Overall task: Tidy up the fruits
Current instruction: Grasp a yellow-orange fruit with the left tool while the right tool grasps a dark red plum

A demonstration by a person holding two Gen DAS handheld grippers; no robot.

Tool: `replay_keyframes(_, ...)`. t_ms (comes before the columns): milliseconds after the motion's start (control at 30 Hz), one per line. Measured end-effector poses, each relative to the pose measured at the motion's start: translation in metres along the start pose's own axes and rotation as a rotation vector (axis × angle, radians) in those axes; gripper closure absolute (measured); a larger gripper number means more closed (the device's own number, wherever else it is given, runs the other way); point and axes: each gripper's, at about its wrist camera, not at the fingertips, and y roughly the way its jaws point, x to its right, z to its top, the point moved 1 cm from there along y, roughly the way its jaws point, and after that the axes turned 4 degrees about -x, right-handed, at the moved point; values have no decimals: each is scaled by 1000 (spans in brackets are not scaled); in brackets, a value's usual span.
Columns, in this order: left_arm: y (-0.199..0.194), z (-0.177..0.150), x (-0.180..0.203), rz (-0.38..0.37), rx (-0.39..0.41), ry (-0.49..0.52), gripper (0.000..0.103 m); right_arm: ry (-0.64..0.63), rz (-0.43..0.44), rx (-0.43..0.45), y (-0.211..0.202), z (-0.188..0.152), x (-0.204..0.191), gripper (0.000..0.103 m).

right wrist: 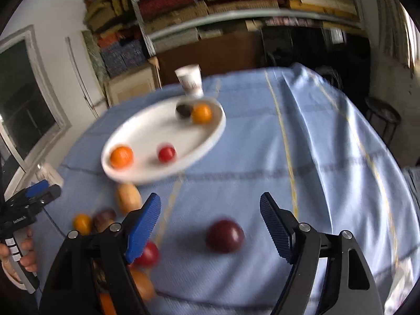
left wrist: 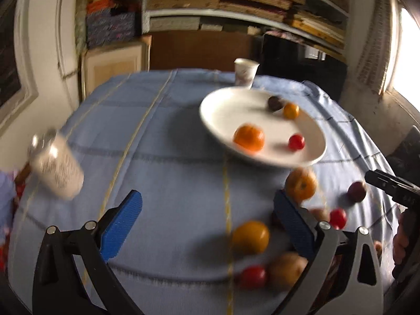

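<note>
Blue-clothed table [left wrist: 168, 136] w/ plate [left wrist: 225, 110], cup [left wrist: 245, 72], loose fruit [left wrist: 250, 237].

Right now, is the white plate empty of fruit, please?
No, the white plate holds four fruits, among them an orange one and a small red one.

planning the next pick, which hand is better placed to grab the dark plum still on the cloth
Right. Its open tongs already frame the plum; the left tongs sit over a yellow fruit instead.

Woven matt blue tablecloth [left wrist: 170, 144]; glossy smooth white plate [left wrist: 223, 110]; paper cup [left wrist: 245, 72]; ribbed blue plastic pads [right wrist: 143, 225]; shiny-skinned plum [right wrist: 224, 236].
</note>
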Motion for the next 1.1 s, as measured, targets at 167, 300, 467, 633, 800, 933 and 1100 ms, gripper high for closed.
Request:
replay_keyframes(167,2,-14,-14,-106,-48,-79,4,-11,-4,-4,-2,-8,-1,24)
replay_keyframes(300,3,-18,-15,-158,-55,-111,4,-5,10,-40,3,-13,-3,24)
replay_keyframes(467,-1,-19,-12,-114,-49,-103,5,-3,22,-60,7,-16,-5,24)
replay_keyframes(633,4,-19,-14,-81,-94,-123,5,-29,15,-69,10,-17,-10,24)
replay_keyframes(800,-4,-20,-7,-42,-40,-64,5,-27,9,-82,14,-18,-10,24)
replay_keyframes(933,-2,-21,2,-59,-49,-10,5,-37,-18,-73,16,-19,-11,24)
replay_keyframes(1100,3,-21,2,-81,-68,-6,5,-57,-36,-65,18,-19,-12,24)
